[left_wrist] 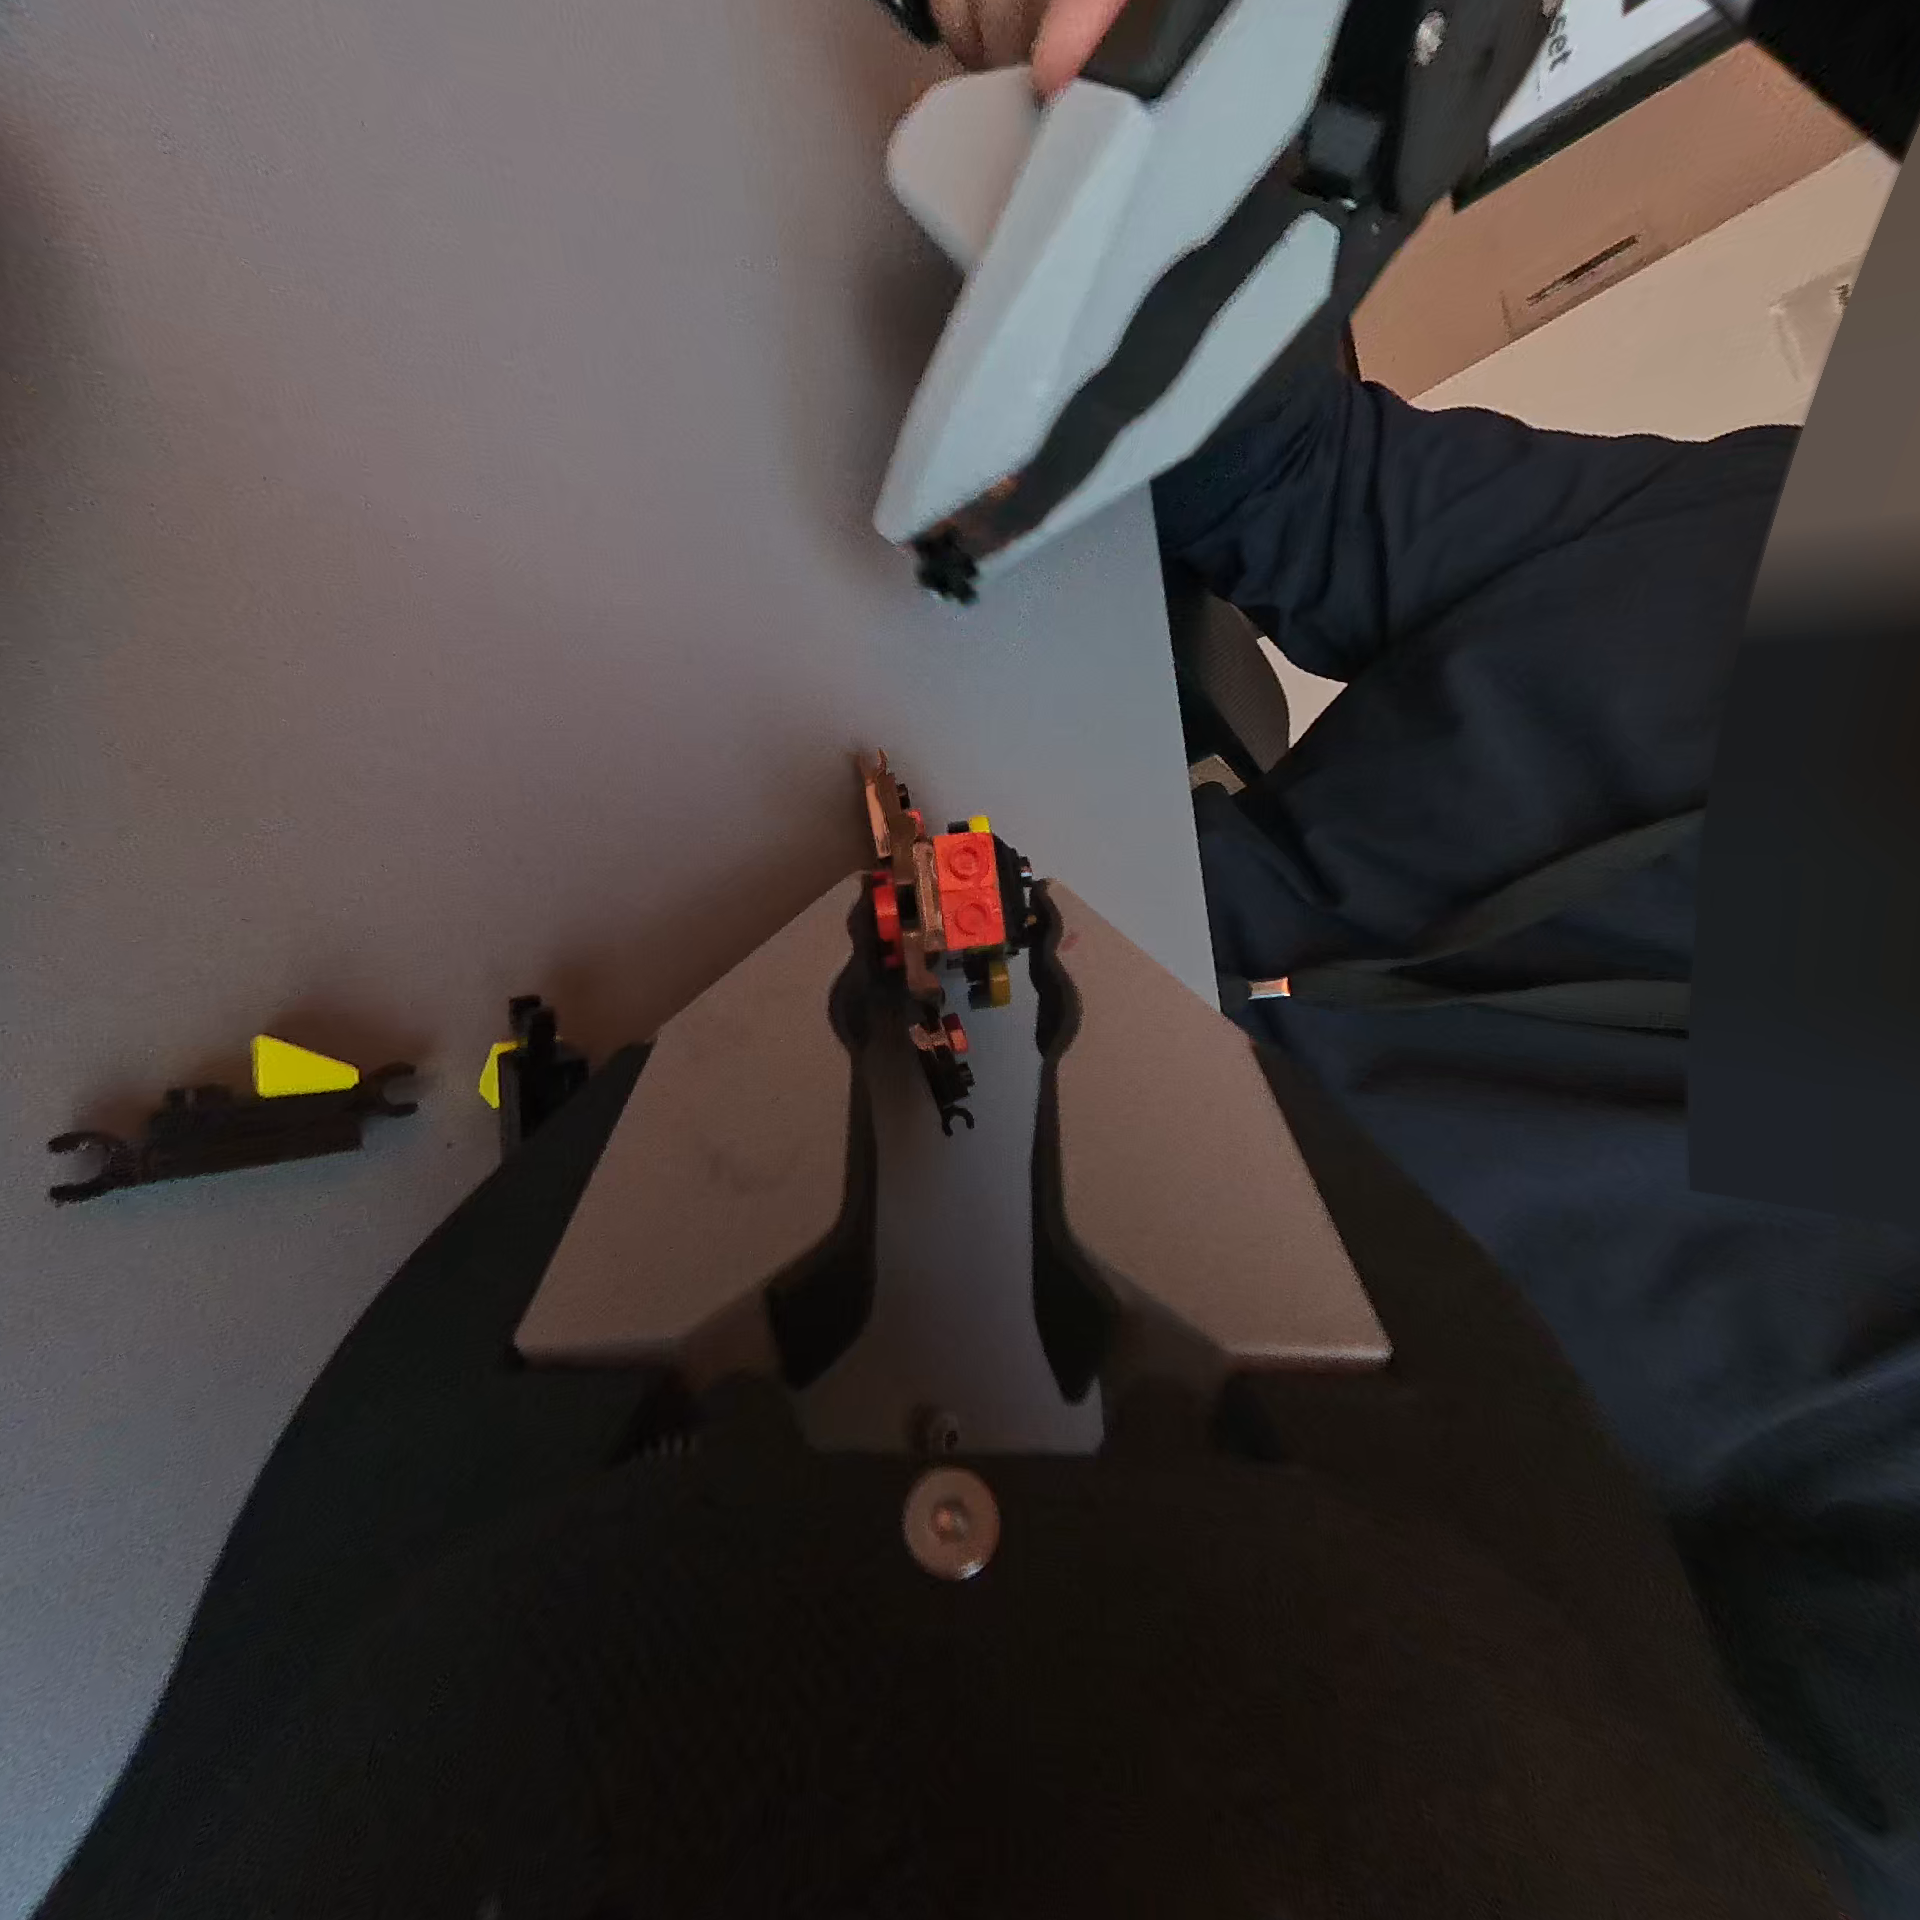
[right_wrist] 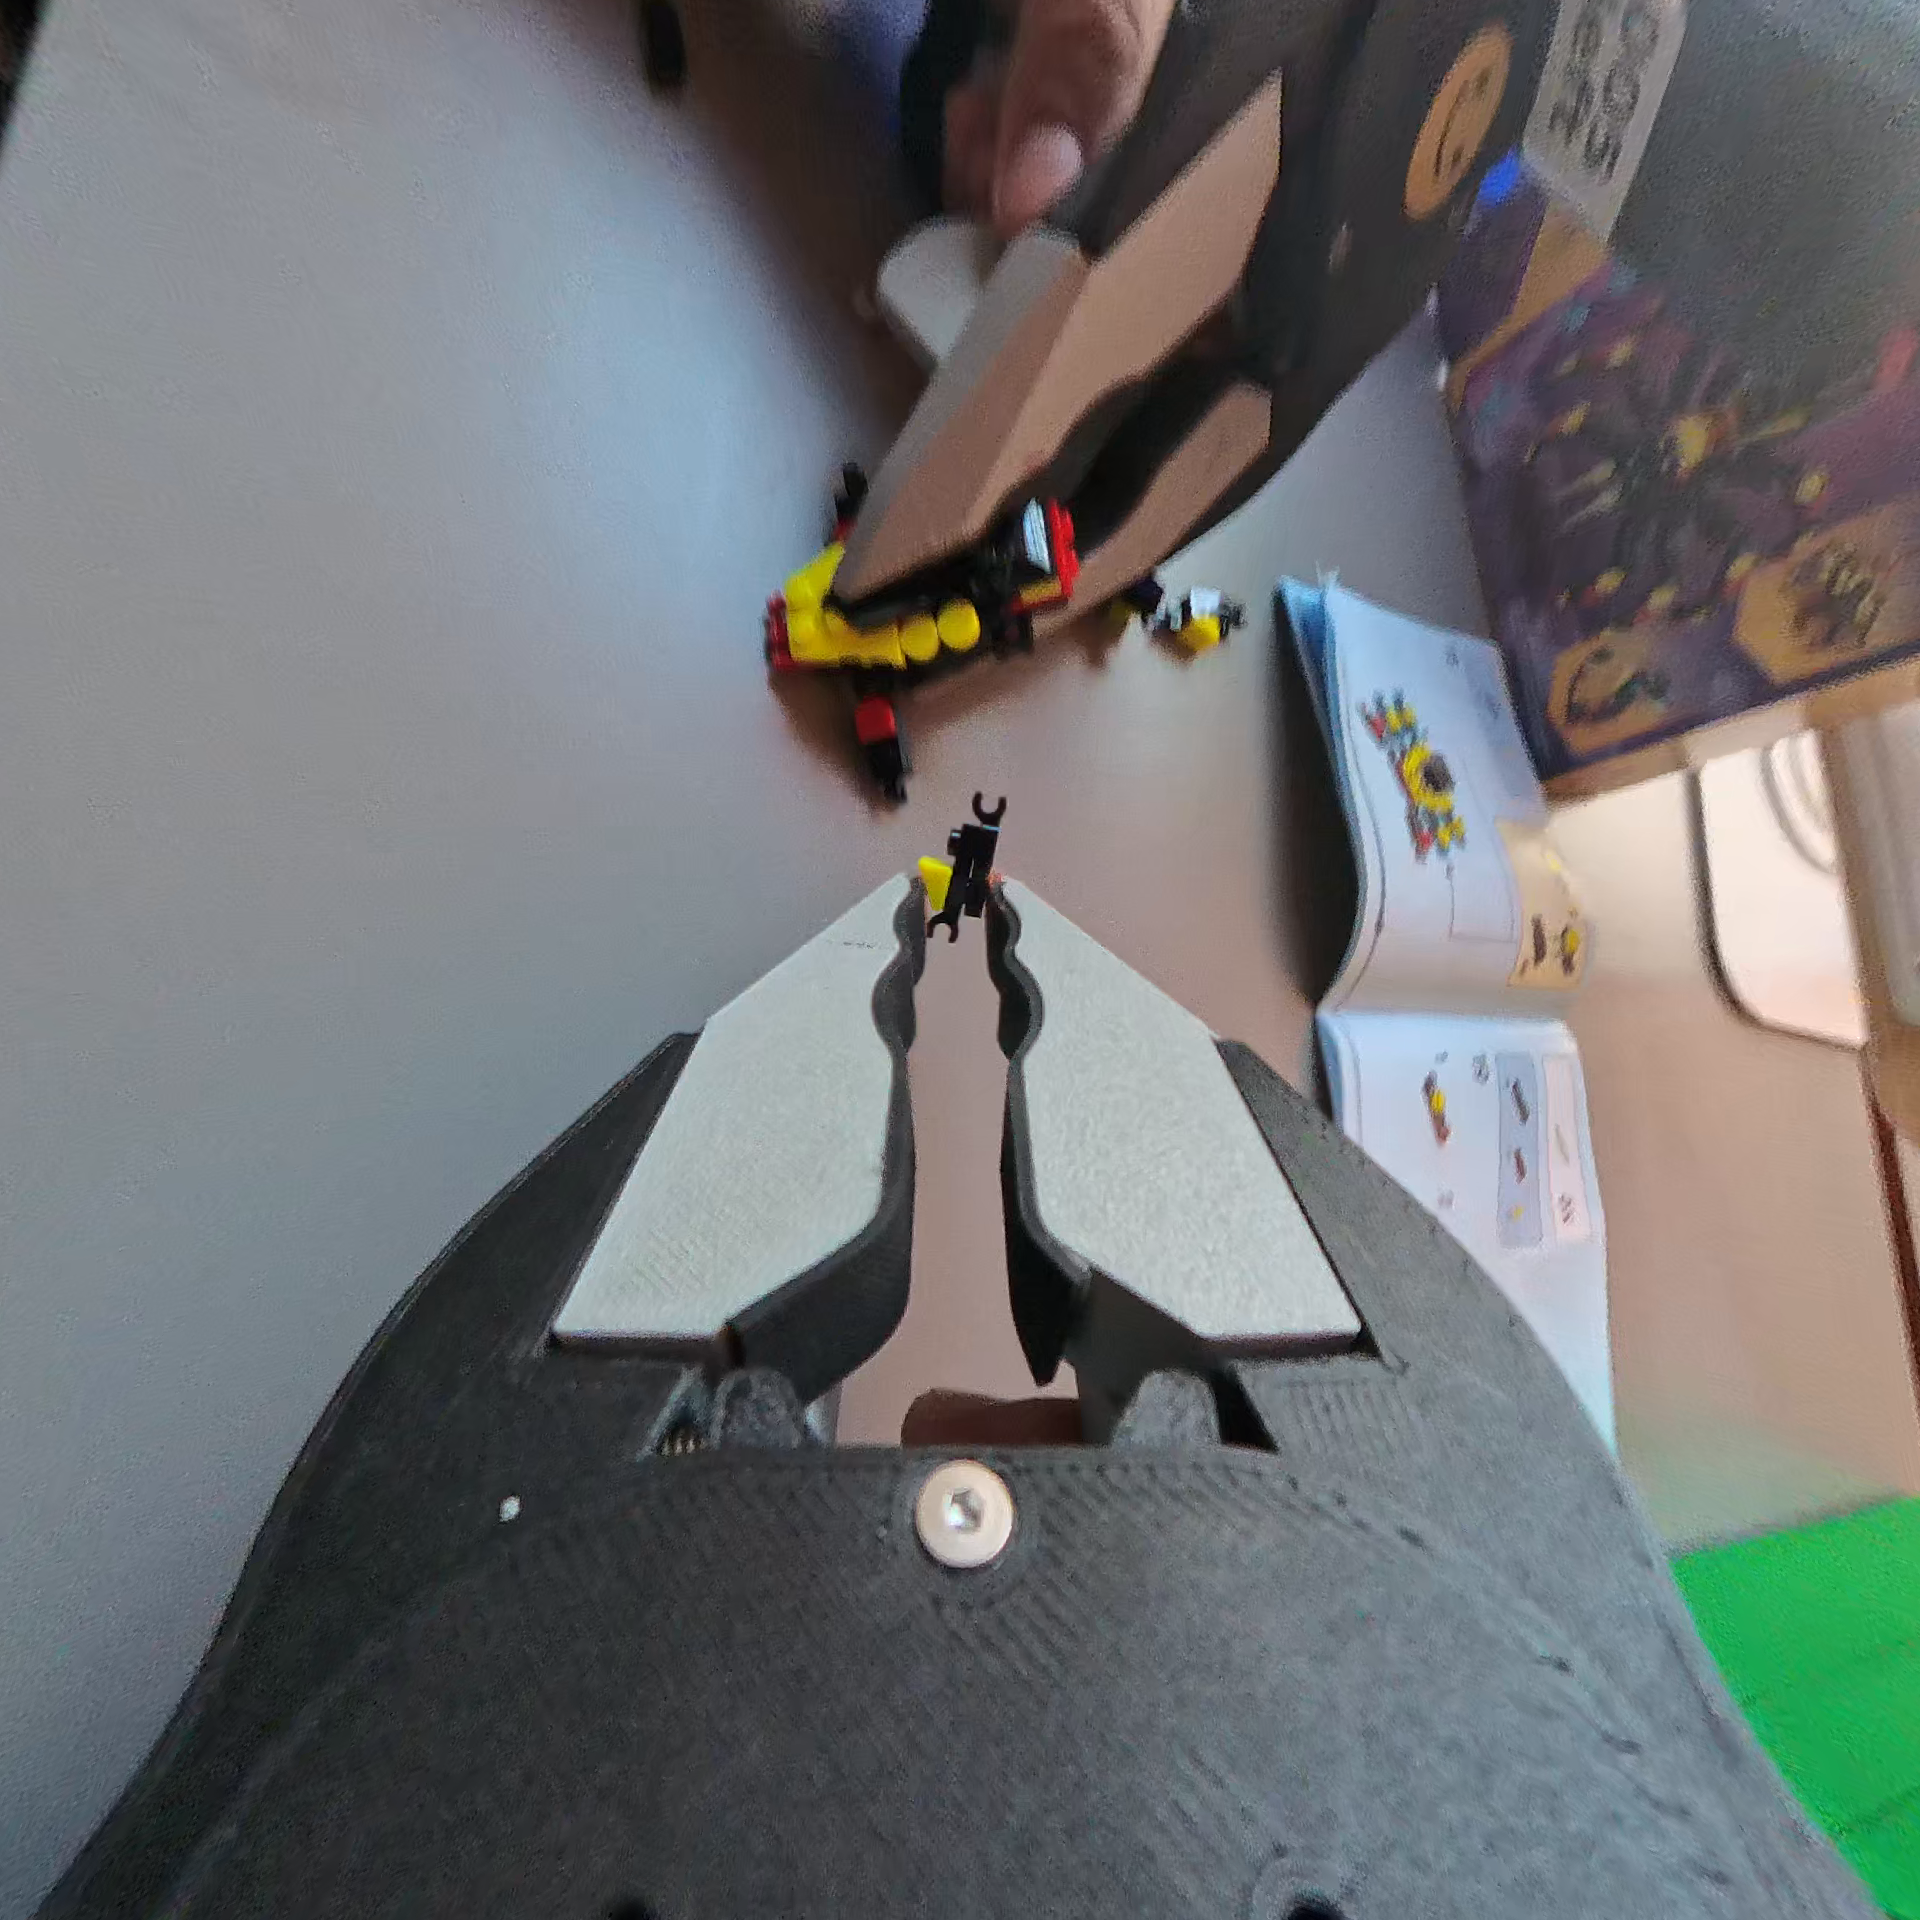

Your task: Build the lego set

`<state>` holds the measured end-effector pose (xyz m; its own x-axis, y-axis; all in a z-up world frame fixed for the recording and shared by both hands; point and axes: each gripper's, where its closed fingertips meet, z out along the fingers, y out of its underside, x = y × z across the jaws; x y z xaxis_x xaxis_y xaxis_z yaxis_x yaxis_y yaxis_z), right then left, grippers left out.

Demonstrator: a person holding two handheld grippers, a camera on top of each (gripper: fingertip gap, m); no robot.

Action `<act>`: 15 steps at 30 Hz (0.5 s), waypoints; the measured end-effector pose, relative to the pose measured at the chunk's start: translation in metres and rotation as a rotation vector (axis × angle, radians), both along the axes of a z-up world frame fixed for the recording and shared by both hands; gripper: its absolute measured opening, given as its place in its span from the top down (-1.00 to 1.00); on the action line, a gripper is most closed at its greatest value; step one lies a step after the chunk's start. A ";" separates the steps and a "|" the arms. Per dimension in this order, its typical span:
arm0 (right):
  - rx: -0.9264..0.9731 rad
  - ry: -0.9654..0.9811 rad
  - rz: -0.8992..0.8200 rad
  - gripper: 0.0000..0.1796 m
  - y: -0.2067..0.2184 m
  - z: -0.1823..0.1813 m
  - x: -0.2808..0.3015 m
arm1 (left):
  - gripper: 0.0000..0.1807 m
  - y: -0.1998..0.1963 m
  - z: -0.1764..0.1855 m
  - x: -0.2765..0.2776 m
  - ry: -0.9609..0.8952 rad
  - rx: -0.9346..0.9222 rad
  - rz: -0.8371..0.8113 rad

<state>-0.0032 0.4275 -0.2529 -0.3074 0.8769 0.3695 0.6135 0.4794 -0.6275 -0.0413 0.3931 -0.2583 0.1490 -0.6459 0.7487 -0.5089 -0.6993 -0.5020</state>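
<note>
Flanking the left gripper (left_wrist: 951,904), jaws clamped on the lego model (left_wrist: 951,914): two loose black-and-yellow pieces (left_wrist: 234,1112); right gripper (right_wrist: 956,894) pinching another.

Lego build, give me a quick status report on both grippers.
Left gripper shut on main model. Right gripper shut on small black-and-yellow clip piece, short of the model. Two spare clip pieces on table; nothing between.

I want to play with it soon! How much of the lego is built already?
Partly built. The main model, yellow, red and black, is already clipped together and the left gripper holds it. The right gripper pinches a small black and yellow piece, not yet joined. Two more black and yellow pieces lie loose on the table, and the instruction booklet is open.
</note>
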 end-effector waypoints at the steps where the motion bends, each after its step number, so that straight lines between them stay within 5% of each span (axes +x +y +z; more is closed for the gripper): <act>1: -0.010 -0.036 -0.023 0.90 0.006 -0.006 0.007 | 0.71 -0.001 0.000 0.000 -0.002 -0.004 -0.010; 15: -0.220 -0.095 -0.073 0.90 0.006 -0.022 0.010 | 0.71 -0.007 0.003 0.004 -0.033 0.012 -0.033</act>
